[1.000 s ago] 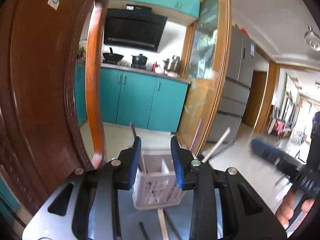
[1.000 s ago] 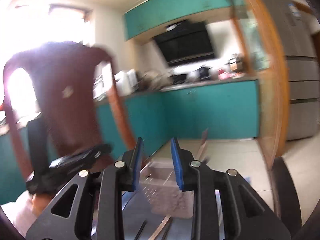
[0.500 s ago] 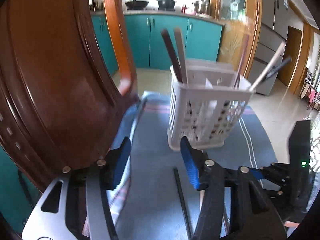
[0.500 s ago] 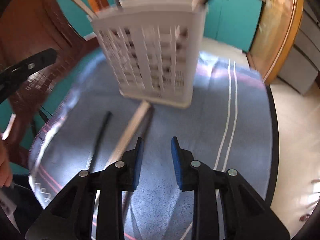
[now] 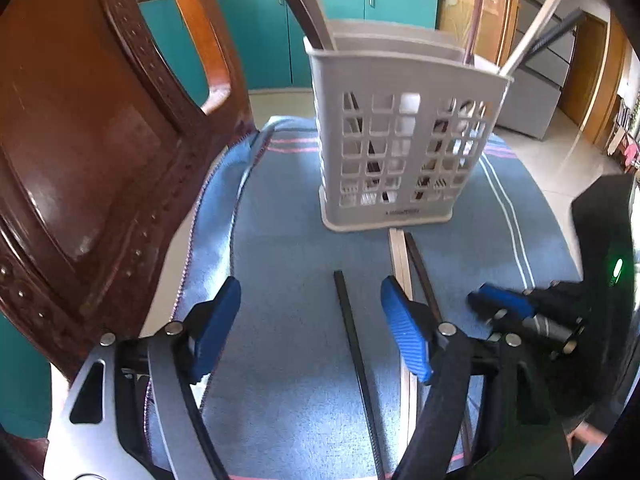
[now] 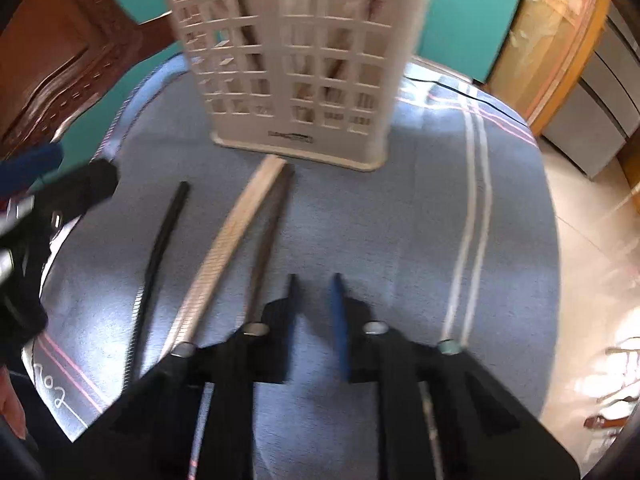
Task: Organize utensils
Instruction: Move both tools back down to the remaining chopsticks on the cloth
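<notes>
a: what sits on the table?

b: a blue striped cloth (image 5: 288, 216) covers the table. a white slotted holder (image 5: 404, 136) stands upright on it at the far side, with several chopsticks leaning inside. three more lie flat on the cloth, near the holder: a black chopstick (image 5: 356, 356) alone on the left, then a pale wooden chopstick (image 5: 400, 256) and a dark brown chopstick (image 6: 268, 248) lying side by side, their far ends just short of the holder's base.

a: and the tongs?

b: the left tongs (image 5: 310, 328) are released and widening; the black chopstick lies between the pads, untouched. the right tongs (image 6: 314, 316) are narrowing, a small gap left, with nothing between them, just right of the dark brown chopstick.

a: anything else?

b: a brown wooden chair (image 5: 92, 128) stands at the left.
</notes>
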{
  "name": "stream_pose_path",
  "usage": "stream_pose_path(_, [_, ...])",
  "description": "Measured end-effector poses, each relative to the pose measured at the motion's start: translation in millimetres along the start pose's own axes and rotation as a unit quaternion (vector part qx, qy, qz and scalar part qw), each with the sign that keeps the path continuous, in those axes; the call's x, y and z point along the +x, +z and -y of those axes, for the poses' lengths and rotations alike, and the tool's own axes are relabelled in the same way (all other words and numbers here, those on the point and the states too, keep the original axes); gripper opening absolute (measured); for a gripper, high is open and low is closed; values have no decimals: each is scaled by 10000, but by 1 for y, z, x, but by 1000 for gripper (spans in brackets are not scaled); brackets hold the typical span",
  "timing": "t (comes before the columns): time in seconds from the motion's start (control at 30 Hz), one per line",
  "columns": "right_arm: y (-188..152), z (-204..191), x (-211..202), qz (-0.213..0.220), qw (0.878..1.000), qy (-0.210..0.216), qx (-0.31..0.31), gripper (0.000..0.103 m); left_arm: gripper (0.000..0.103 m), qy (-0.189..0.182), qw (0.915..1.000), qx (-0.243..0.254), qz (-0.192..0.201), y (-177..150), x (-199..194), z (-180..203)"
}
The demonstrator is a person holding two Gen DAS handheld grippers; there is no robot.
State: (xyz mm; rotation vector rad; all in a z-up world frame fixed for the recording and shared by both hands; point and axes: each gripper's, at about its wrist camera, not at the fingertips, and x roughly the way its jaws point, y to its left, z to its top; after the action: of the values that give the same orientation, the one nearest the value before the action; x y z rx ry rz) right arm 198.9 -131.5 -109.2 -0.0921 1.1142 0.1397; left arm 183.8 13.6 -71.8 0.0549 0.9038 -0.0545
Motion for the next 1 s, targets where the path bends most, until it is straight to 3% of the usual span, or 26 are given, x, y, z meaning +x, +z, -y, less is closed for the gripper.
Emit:
stream_pose_path(0.13, [-2, 23, -3, -75, 9990, 12, 439, 13, 76, -8, 9999, -32, -152, -4, 9, -2])
stream_pose_path(0.27, [-1, 27, -6, 42, 9986, 123, 514, 33, 78, -78, 9994, -193, -293, -3, 12, -8])
stream_pose_path(0.4, [-4, 22, -11, 116, 9990, 98, 430, 46, 80, -283, 9974, -386, -536, -5, 21, -7])
stream_pose_path(0.6, [-8, 22, -14, 126, 9988, 48, 469, 54, 82, -329, 9966, -228, -724, -8, 32, 4])
stream_pose_path(1.0, [-7, 22, -2, -6, 9990, -78, 434, 55, 84, -229, 9949, -114, -980, -14, 52, 8])
